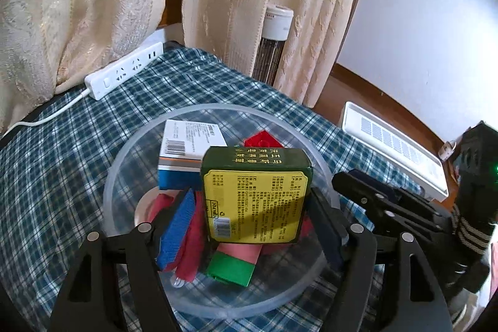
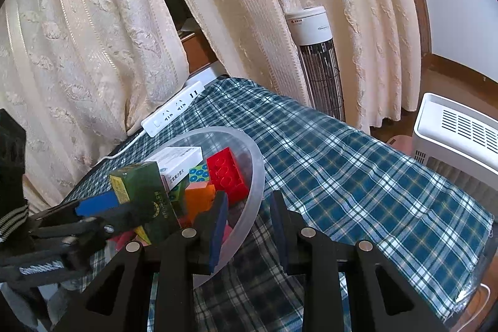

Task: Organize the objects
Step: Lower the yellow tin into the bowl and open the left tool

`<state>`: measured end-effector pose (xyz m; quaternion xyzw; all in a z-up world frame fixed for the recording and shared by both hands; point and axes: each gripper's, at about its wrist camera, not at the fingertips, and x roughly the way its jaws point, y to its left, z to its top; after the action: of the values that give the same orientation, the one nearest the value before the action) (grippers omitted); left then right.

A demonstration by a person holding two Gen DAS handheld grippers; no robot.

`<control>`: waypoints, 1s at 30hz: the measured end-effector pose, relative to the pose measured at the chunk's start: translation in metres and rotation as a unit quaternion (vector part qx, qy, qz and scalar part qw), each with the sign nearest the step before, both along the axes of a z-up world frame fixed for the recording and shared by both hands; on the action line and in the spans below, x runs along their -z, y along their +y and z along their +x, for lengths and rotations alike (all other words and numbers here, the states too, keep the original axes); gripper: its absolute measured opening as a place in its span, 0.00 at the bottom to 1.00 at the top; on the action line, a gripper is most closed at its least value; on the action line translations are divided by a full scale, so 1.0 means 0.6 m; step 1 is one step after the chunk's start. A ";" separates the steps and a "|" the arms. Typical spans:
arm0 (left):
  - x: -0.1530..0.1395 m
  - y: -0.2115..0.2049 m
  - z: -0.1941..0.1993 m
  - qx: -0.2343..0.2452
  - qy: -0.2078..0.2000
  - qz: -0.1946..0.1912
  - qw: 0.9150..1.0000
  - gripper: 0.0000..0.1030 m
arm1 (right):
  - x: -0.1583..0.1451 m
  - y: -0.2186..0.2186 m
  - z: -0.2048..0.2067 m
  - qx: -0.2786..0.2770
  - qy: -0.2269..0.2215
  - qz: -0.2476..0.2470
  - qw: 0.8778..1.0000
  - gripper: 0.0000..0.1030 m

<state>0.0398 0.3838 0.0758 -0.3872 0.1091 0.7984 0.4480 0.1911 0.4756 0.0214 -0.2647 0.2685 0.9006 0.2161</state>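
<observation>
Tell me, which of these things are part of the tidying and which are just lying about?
Part of the job: clear bowl, green box, white box, red brick, orange block.
Lying about: power strip, curtains, tower fan, white appliance, checked cloth.

Sitting on the tablecloth: a bowl holding boxes and a toy brick. Lying behind it, by the curtain, a power strip.
</observation>
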 end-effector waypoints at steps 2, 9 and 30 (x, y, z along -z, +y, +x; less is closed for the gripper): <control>-0.006 -0.006 0.002 0.001 0.001 0.005 1.000 0.72 | 0.000 -0.003 -0.001 -0.002 0.000 0.000 1.000 0.29; -0.016 -0.015 0.013 0.010 0.004 0.014 1.000 0.72 | -0.007 -0.012 0.001 -0.005 0.004 0.004 1.000 0.29; -0.001 -0.100 -0.018 -0.072 0.017 -0.008 0.997 0.72 | -0.026 -0.078 -0.039 -0.068 0.011 0.009 0.998 0.38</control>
<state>0.0289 0.3238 0.0764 -0.3840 0.0951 0.8342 0.3841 0.1679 0.4287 0.0368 -0.2707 0.2440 0.9185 0.1533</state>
